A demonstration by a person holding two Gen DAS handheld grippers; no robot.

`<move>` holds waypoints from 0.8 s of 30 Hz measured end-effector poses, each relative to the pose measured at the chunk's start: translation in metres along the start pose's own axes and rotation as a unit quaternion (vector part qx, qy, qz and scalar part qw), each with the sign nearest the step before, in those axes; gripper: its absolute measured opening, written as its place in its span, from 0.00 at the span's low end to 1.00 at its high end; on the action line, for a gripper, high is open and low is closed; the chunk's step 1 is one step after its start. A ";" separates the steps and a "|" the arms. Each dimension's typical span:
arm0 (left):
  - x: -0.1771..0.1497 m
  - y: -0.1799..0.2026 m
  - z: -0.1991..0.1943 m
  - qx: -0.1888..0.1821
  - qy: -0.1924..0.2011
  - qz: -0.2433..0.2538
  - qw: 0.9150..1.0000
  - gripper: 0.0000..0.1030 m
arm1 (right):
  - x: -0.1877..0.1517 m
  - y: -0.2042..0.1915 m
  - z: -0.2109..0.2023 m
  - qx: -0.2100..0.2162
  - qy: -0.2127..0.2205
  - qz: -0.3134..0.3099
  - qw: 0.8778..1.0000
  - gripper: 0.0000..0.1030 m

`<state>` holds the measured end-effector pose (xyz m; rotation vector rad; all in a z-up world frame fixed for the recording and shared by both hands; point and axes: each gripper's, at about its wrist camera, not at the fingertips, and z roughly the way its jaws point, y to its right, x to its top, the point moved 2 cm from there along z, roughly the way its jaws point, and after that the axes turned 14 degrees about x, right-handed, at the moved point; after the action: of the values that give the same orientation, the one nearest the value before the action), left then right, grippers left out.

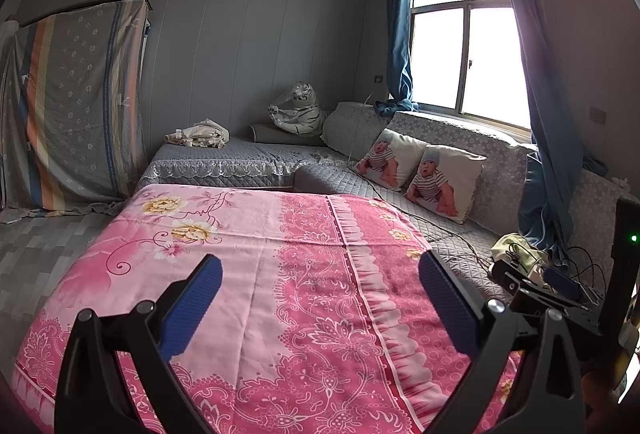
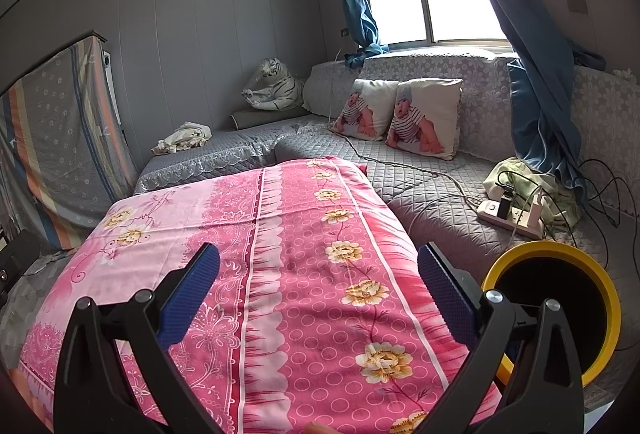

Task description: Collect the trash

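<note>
One pink flowered cloth (image 2: pixel 280 254) covers the tabletop. Two baby-print pillows (image 2: pixel 400 118) lean on the sofa back. One toy tiger (image 2: pixel 276 84) sits in the corner. One crumpled beige cloth (image 2: pixel 184 136) lies on the grey sofa cover. One power strip (image 2: pixel 512 216) with plugs sits beside one green cloth (image 2: pixel 520 174). One yellow-rimmed bin (image 2: pixel 560 306). Two blue curtains (image 1: pixel 400 34), one window (image 1: pixel 468 38).
</note>
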<state>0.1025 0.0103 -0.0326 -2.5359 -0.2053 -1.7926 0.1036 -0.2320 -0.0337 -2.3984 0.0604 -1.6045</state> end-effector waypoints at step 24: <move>0.001 0.001 0.005 -0.002 -0.004 0.000 1.000 0.92 | -0.003 0.001 0.004 0.000 -0.005 0.004 1.000 0.92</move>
<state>0.1076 0.0099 -0.0333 -2.5465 -0.2026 -1.7839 0.1062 -0.2319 -0.0386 -2.4032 0.0672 -1.5876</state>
